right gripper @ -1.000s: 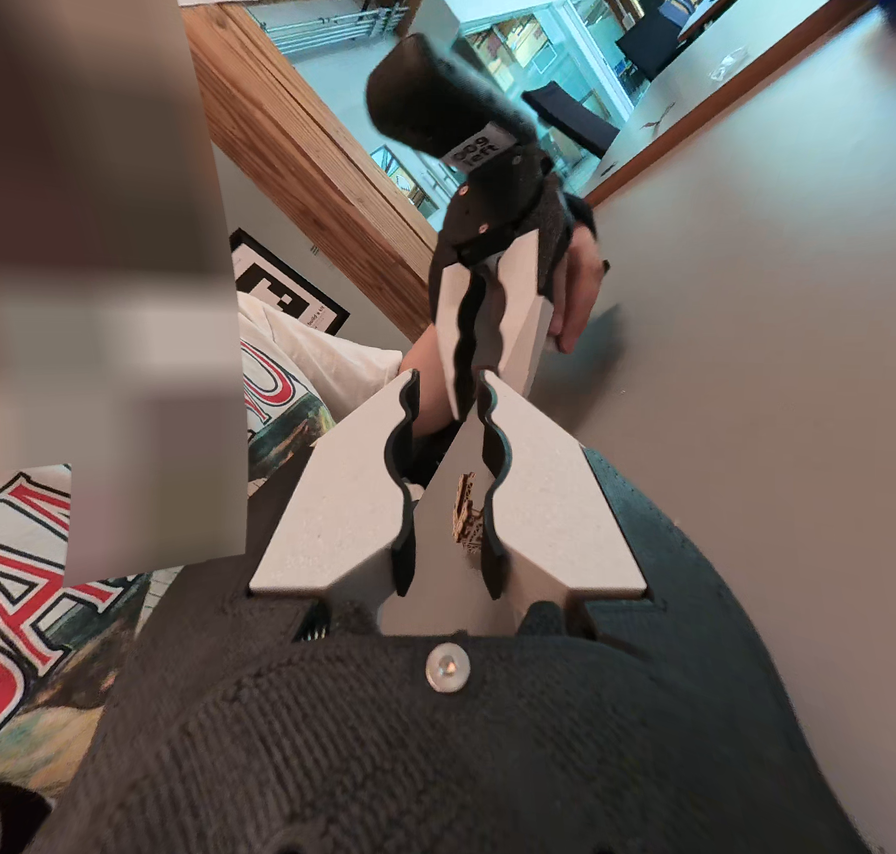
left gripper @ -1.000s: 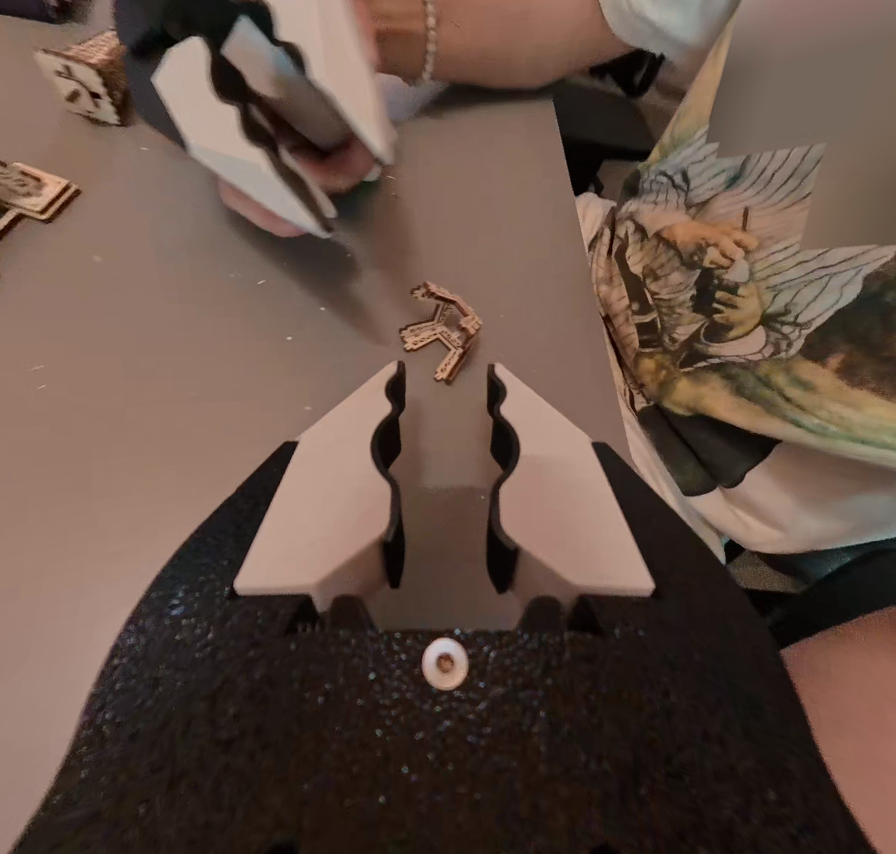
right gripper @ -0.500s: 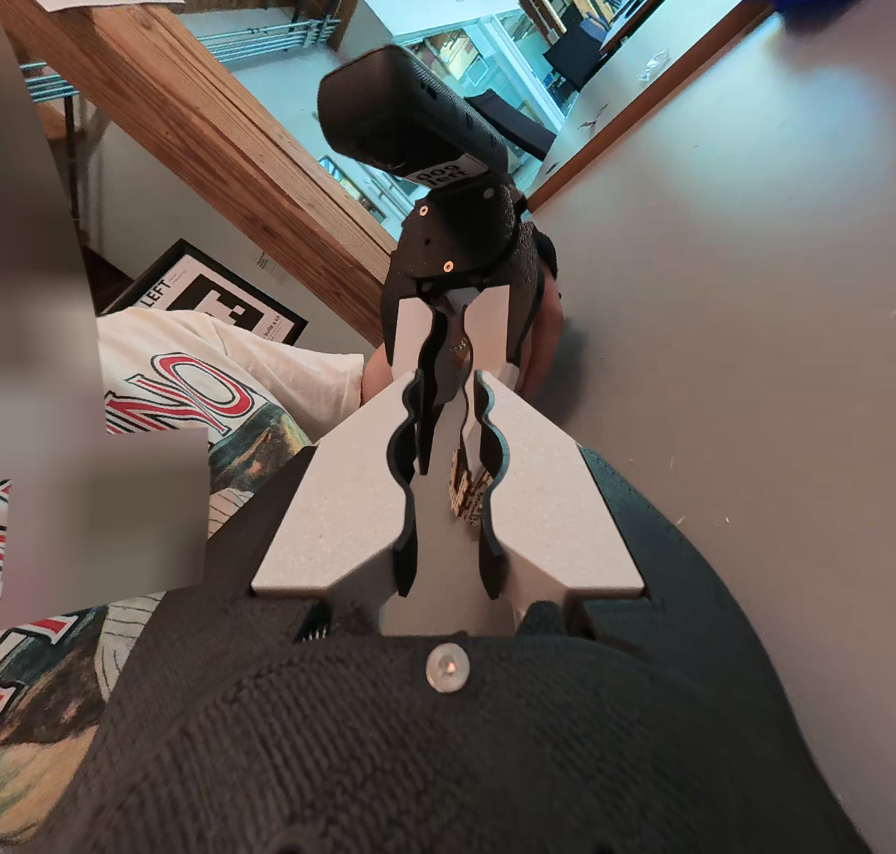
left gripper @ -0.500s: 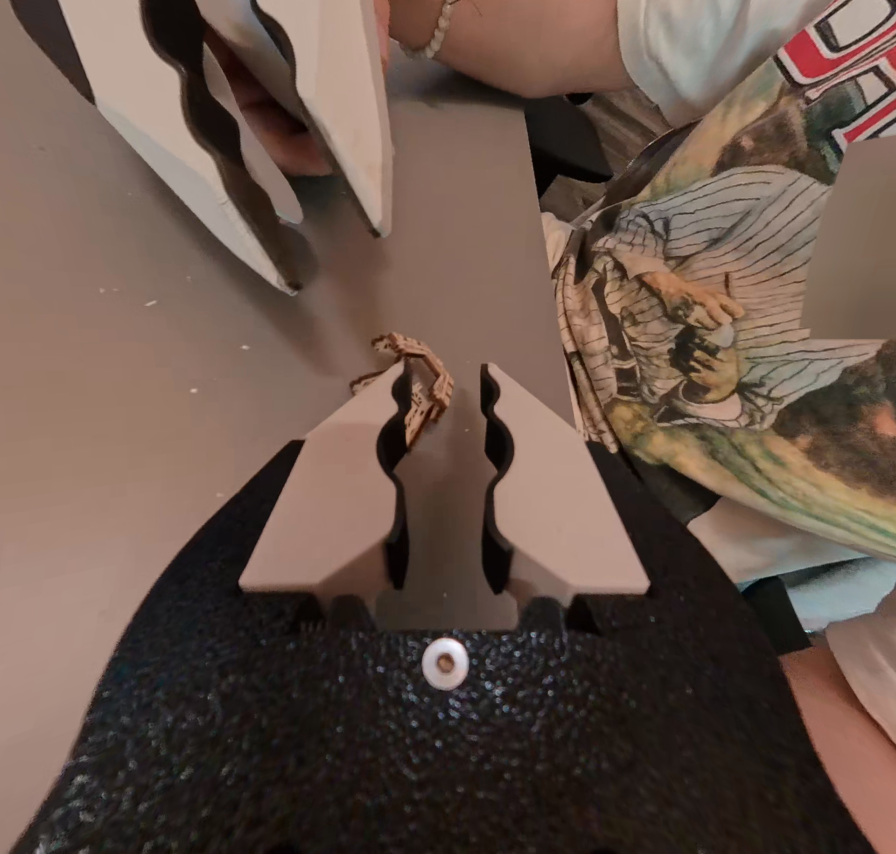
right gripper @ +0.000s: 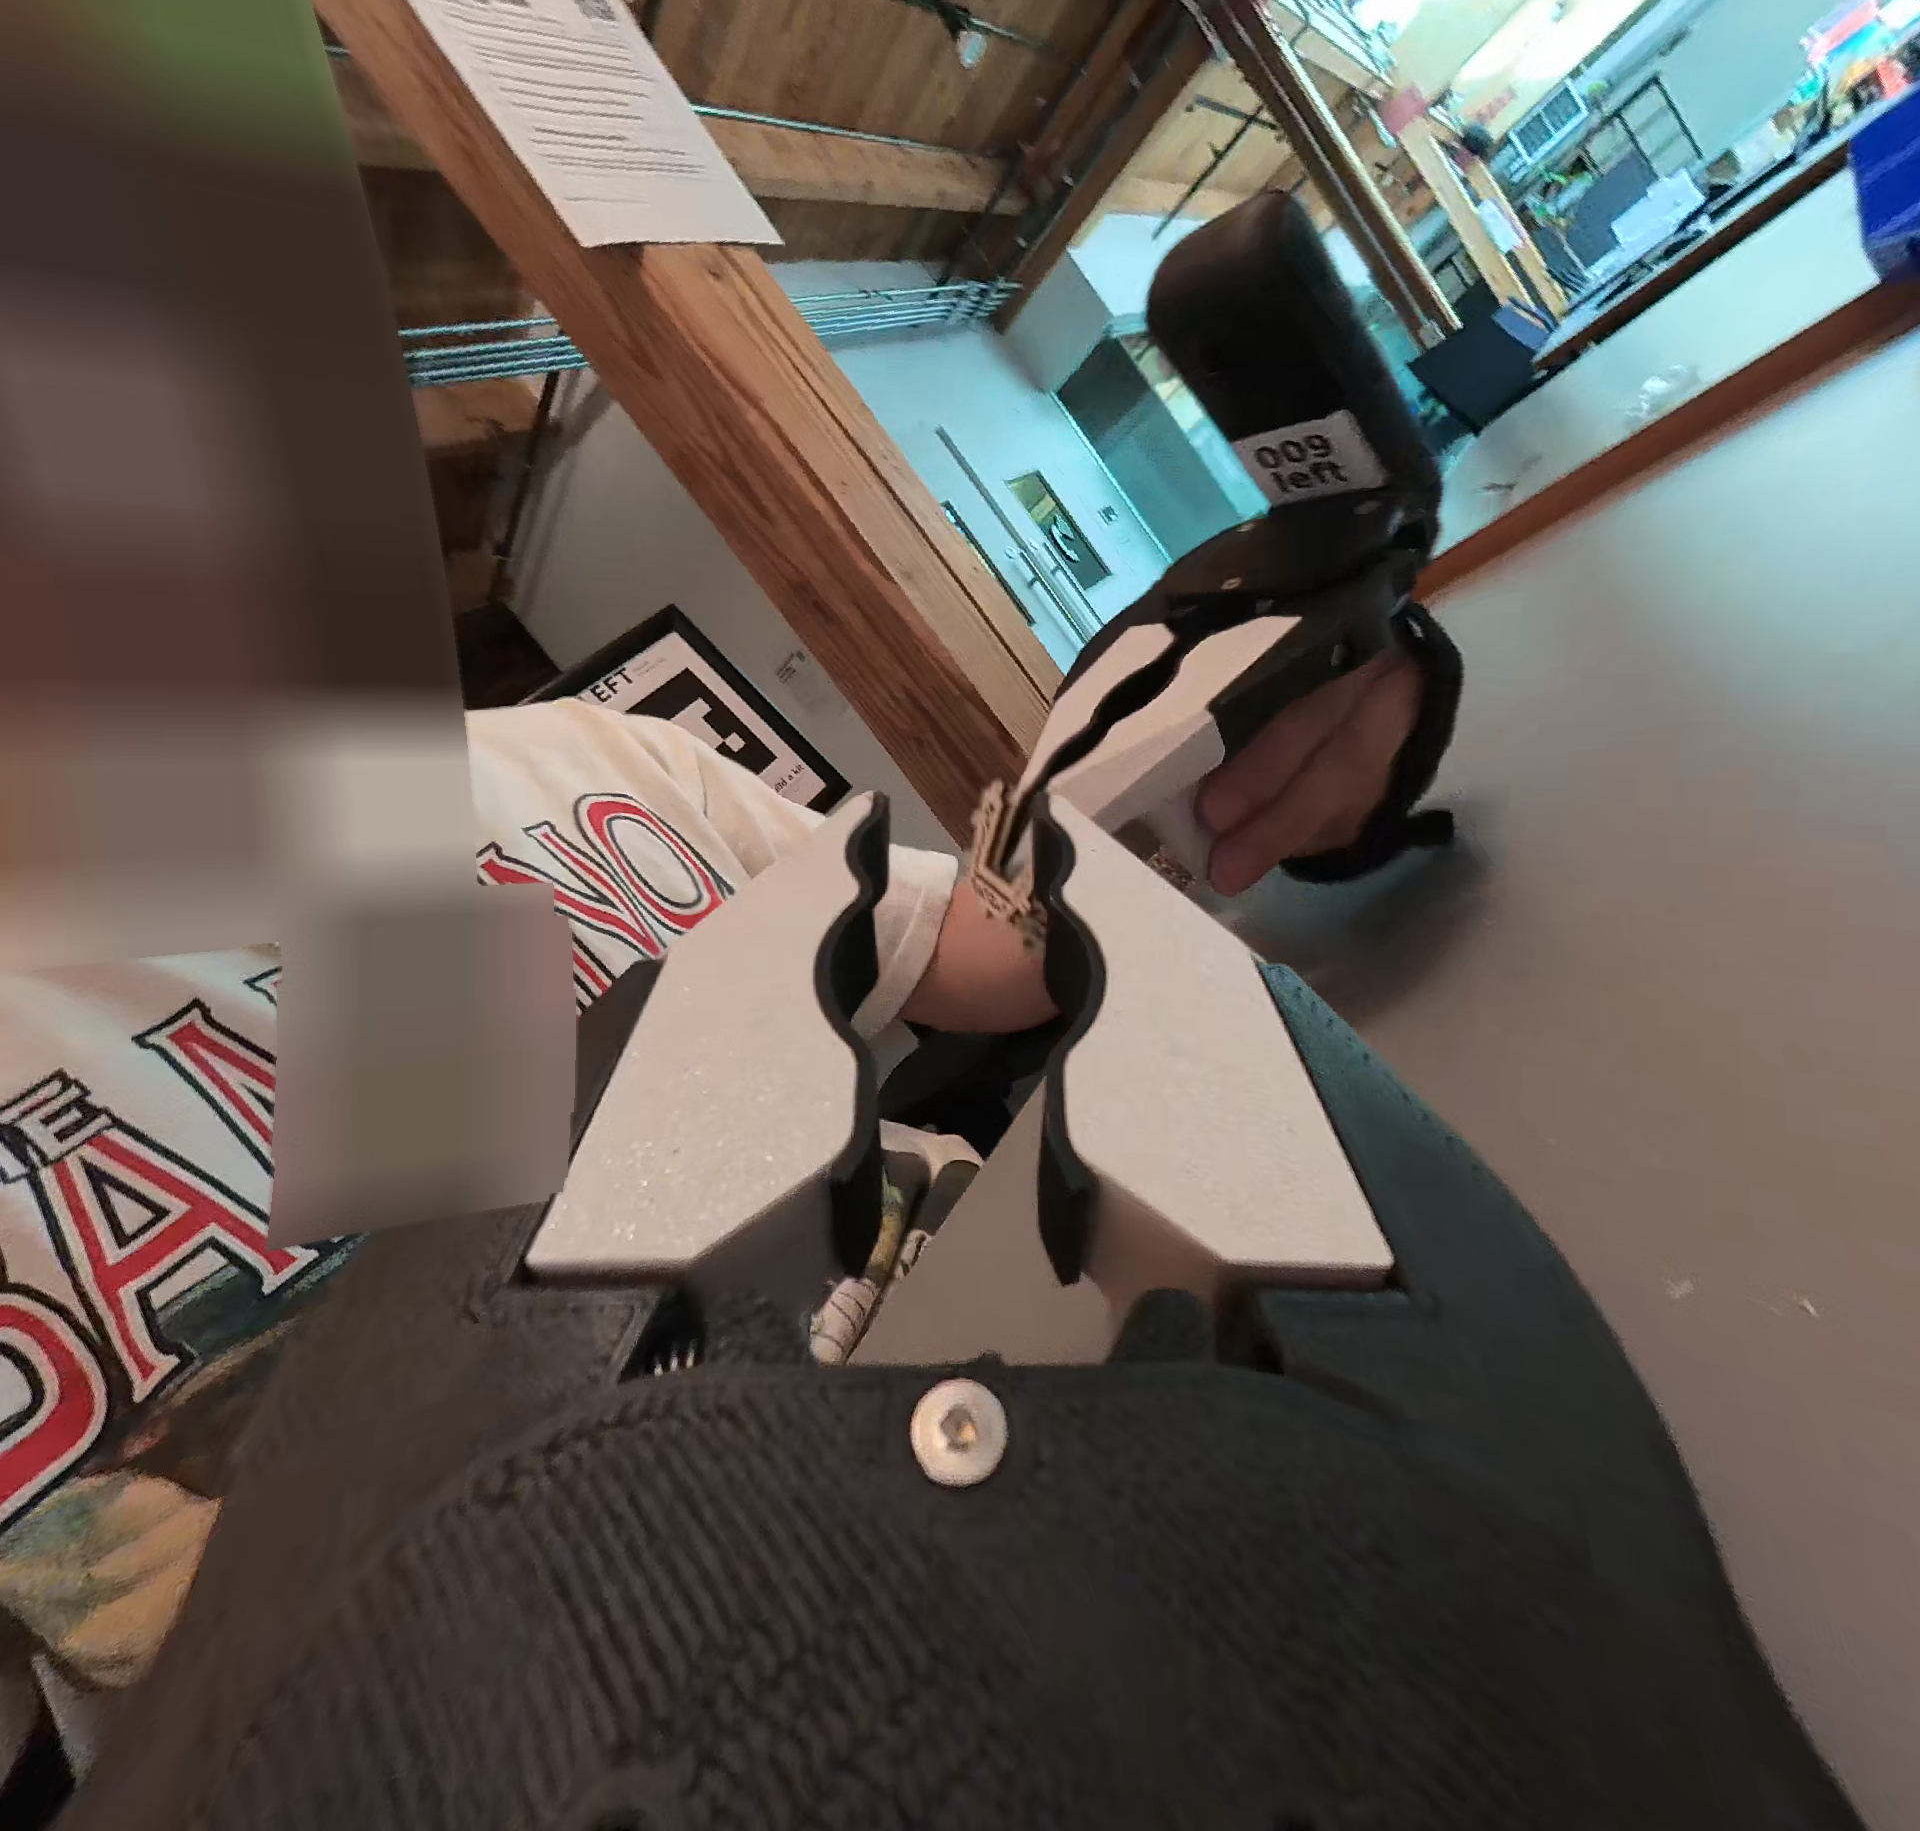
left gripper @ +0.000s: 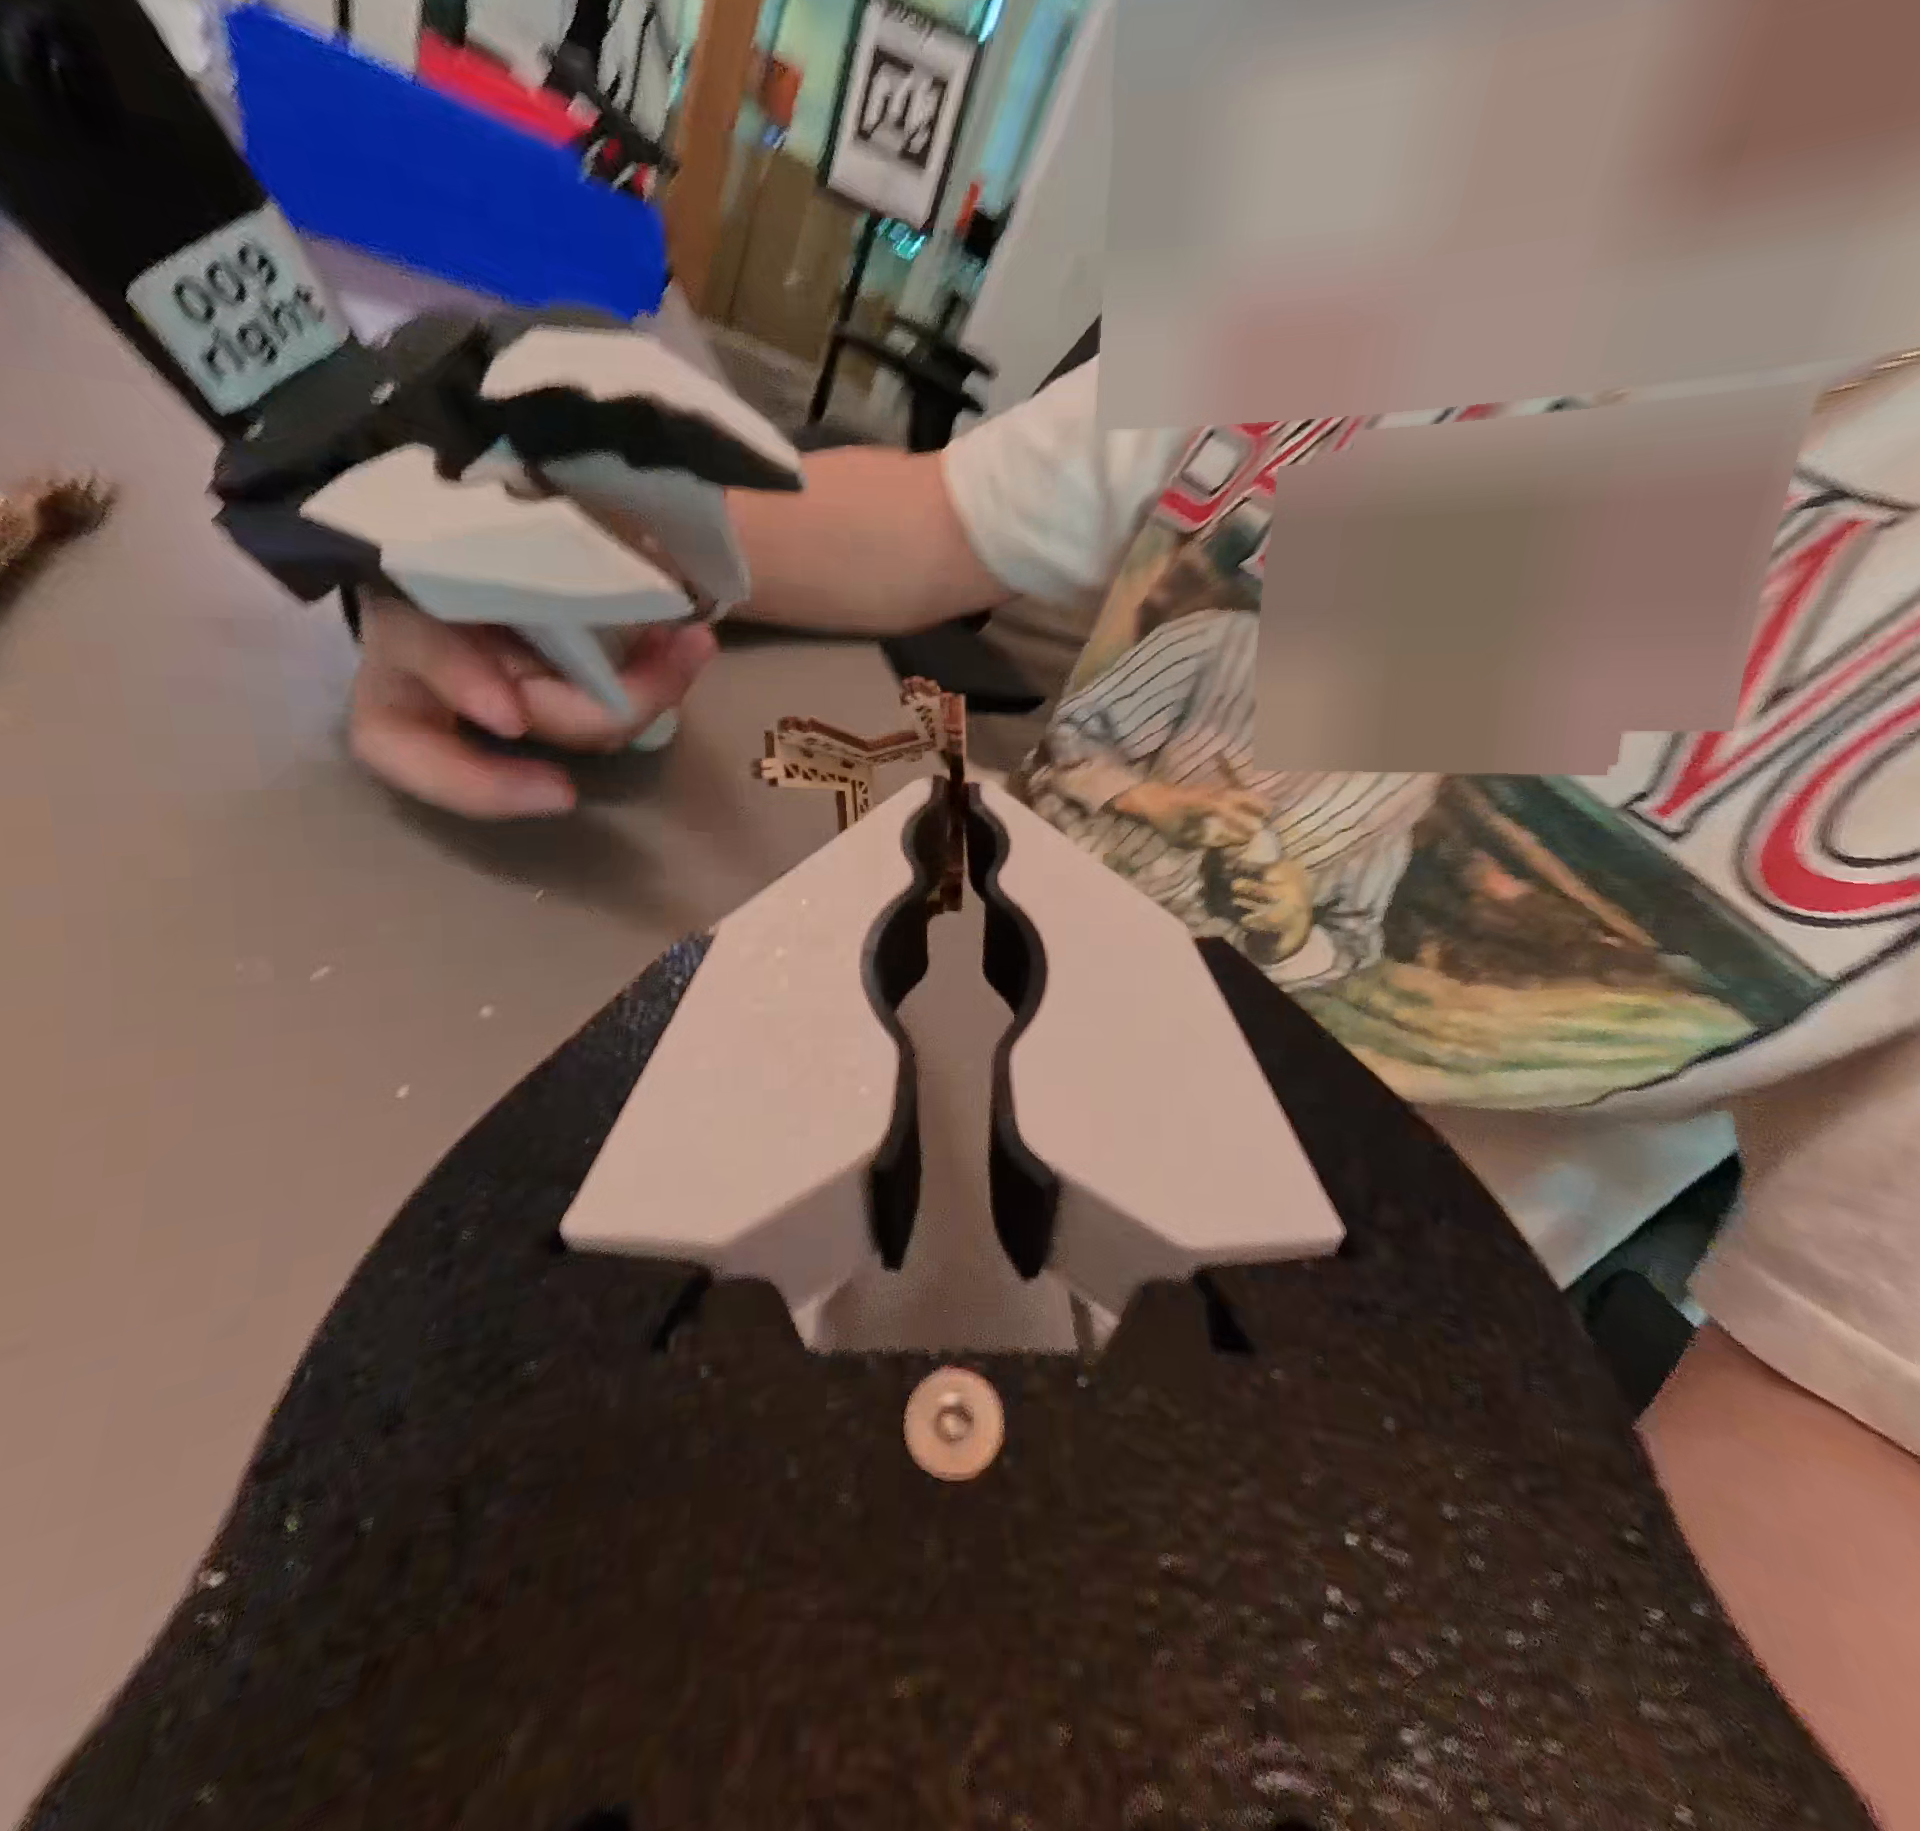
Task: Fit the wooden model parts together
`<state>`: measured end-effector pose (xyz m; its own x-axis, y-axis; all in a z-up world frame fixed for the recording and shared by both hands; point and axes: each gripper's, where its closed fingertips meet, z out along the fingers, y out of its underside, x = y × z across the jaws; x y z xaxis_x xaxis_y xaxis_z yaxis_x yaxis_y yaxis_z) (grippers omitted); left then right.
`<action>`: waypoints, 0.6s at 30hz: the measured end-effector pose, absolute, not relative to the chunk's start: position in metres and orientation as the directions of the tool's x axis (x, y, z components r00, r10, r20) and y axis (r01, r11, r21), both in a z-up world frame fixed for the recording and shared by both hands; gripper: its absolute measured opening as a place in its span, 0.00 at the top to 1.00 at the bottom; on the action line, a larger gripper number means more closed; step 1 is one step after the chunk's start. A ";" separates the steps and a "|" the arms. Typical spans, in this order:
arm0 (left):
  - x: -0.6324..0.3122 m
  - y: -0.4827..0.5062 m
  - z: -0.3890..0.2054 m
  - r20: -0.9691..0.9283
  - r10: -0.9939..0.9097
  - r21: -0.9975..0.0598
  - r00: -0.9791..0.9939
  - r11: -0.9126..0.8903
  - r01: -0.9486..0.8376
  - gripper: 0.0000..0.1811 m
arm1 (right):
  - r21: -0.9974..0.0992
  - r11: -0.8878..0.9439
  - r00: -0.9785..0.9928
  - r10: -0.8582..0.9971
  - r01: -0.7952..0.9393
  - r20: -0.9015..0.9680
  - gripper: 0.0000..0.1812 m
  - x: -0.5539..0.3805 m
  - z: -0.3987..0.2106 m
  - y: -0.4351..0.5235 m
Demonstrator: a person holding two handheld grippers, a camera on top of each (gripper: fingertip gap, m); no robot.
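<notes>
My left gripper (left gripper: 951, 796) is shut on a small laser-cut wooden model part (left gripper: 847, 755) and holds it up off the grey table (left gripper: 208, 950). The part sticks out to the left of the tips. In the right wrist view the left gripper (right gripper: 1044, 779) comes in from the upper right and holds the same part (right gripper: 1003, 872) between the tips of my right gripper (right gripper: 966, 831). The right gripper is open, and the part is close to its right finger. The right gripper also shows in the left wrist view (left gripper: 743, 534), held in a hand at the upper left.
More wooden pieces (left gripper: 42, 524) lie at the table's far left edge. A blue bin (left gripper: 436, 171) stands behind the right gripper. The person's printed shirt (left gripper: 1455, 898) is close on the right, past the table edge. A wooden beam (right gripper: 727, 379) runs behind.
My left gripper has closed on the wooden part that lay on the table and lifted it. Both grippers have tilted up. The part now sits between the open right gripper's tips.
</notes>
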<state>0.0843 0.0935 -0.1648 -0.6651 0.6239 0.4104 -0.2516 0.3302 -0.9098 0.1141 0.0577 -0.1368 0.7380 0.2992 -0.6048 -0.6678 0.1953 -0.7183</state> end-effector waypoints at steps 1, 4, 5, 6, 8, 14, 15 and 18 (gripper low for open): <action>0.083 0.096 -0.159 0.404 0.648 -0.914 -0.646 0.306 -0.265 1.00 | -0.733 0.198 0.751 0.303 -0.651 -0.586 0.85 0.111 -0.135 0.060; 0.078 0.099 -0.160 0.402 0.682 -0.915 -0.611 0.308 -0.259 1.00 | -0.764 0.226 0.789 0.297 -0.605 -0.537 0.77 0.104 -0.131 0.070; 0.075 0.099 -0.162 0.400 0.690 -0.916 -0.604 0.315 -0.246 1.00 | -0.761 0.229 0.790 0.280 -0.607 -0.546 0.78 0.106 -0.132 0.075; 0.072 0.098 -0.164 0.395 0.696 -0.918 -0.599 0.322 -0.231 1.00 | -0.755 0.226 0.783 0.277 -0.616 -0.557 0.78 0.106 -0.133 0.078; 0.066 0.098 -0.168 0.376 0.708 -0.924 -0.598 0.332 -0.188 1.00 | -0.733 0.196 0.754 0.281 -0.651 -0.594 0.79 0.106 -0.137 0.085; 0.055 0.099 -0.165 0.317 0.748 -0.944 -0.584 0.306 -0.121 1.00 | -0.745 0.084 0.728 0.307 -0.662 -0.613 0.77 0.089 -0.144 0.097; 0.056 0.098 -0.163 0.313 0.746 -0.946 -0.588 0.298 -0.125 1.00 | -0.748 0.077 0.728 0.313 -0.659 -0.609 0.77 0.087 -0.144 0.098; 0.061 0.097 -0.163 0.333 0.728 -0.940 -0.599 0.306 -0.150 1.00 | -0.753 0.068 0.726 0.336 -0.654 -0.600 0.83 0.082 -0.143 0.098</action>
